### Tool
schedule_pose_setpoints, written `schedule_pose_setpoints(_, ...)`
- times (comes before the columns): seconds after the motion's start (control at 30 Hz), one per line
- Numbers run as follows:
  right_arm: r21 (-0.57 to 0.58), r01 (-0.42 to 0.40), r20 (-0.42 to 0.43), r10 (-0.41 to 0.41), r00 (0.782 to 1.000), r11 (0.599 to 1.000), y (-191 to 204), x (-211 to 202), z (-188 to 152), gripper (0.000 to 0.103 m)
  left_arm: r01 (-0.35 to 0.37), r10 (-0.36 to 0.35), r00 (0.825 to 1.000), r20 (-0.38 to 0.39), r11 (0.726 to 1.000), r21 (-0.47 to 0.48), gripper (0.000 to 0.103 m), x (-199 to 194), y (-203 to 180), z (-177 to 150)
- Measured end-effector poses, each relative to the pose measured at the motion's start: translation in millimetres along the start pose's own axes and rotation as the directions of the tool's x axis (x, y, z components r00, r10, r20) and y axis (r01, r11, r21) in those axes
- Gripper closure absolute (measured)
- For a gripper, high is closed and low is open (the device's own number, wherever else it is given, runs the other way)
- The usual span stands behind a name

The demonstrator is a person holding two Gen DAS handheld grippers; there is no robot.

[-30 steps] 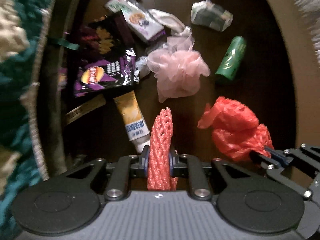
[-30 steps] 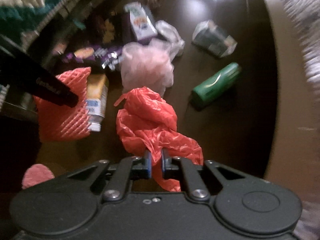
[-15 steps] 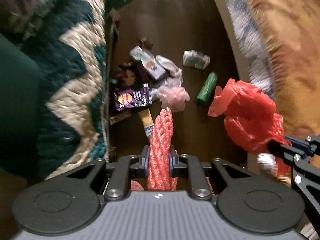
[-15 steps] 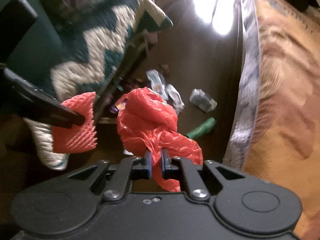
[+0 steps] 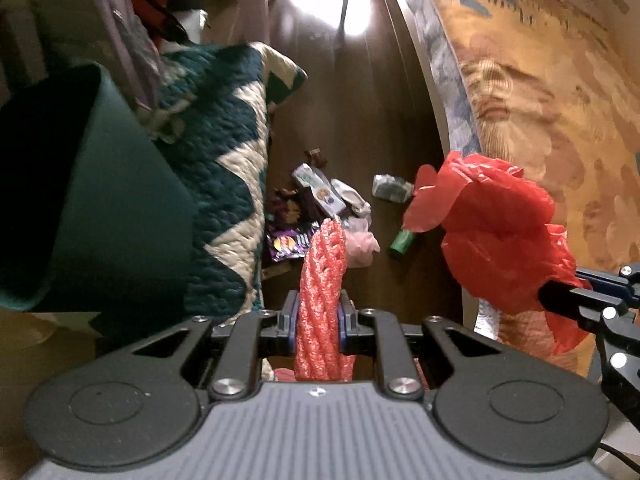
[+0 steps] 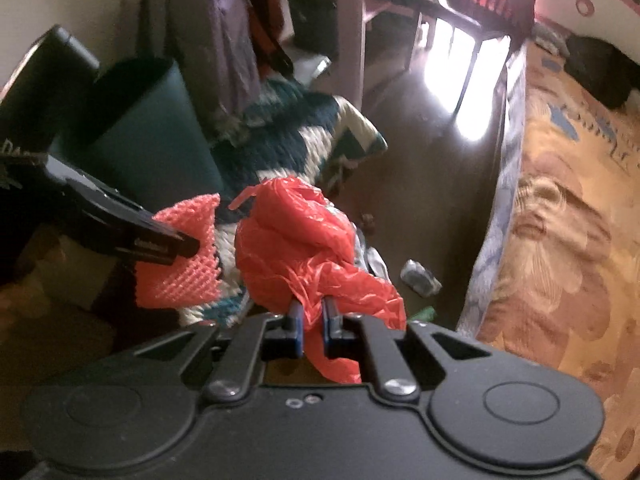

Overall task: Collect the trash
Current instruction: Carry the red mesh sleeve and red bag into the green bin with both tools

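My left gripper (image 5: 319,316) is shut on a pink foam net sleeve (image 5: 324,276), held high above the floor; the sleeve also shows in the right wrist view (image 6: 180,256). My right gripper (image 6: 312,320) is shut on a crumpled red plastic bag (image 6: 296,248), also seen in the left wrist view (image 5: 496,232). A dark green bin (image 5: 100,208) stands at the left, also in the right wrist view (image 6: 148,136). On the dark floor far below lie a purple chip bag (image 5: 286,242), a pink mesh puff (image 5: 362,246), a green tube (image 5: 404,240) and several wrappers (image 5: 320,192).
A teal and cream zigzag blanket (image 5: 236,152) hangs beside the bin. A bed with an orange patterned cover (image 5: 540,100) runs along the right. A chair with clothes (image 6: 224,48) and table legs (image 6: 352,40) stand at the back.
Both grippers have risen well above the floor with their loads. The trash pile now looks small and far below, and the green bin has come into view at the left.
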State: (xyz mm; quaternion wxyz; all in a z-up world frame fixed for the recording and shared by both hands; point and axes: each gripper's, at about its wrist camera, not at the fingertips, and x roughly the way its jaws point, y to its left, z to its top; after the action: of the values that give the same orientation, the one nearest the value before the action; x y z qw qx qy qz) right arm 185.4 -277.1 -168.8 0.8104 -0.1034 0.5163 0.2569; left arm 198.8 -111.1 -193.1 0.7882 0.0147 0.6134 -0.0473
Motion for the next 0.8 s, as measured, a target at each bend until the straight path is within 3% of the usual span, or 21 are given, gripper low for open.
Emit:
schedule_pose_setpoints(0.2, -0.022, -0.037, 0.034, 0.038, 0.999, 0.999, 34.8, -29.8, 38.1, 0.095, -0.004, 0.005, 0.998, 0.061, 1.000, -0.011, 0.086, -51.7, 30.3, 6.6)
schedule_pose_setpoints(0.43, -0.066, -0.097, 0.059, 0.101, 0.993, 0.993, 88.7, -35.4, 96.2, 0.095, -0.035, 0.042, 0.992, 0.122, 0.997, -0.063, 0.086, -91.5, 89.0, 15.9)
schedule_pose_setpoints(0.8, -0.085, -0.164, 0.025, 0.167, 0.986, 0.983, 192.5, 17.5, 187.9, 0.095, -0.122, 0.144, 0.981, 0.132, 0.979, -0.163, 0.086, -93.5, 211.2, 35.9)
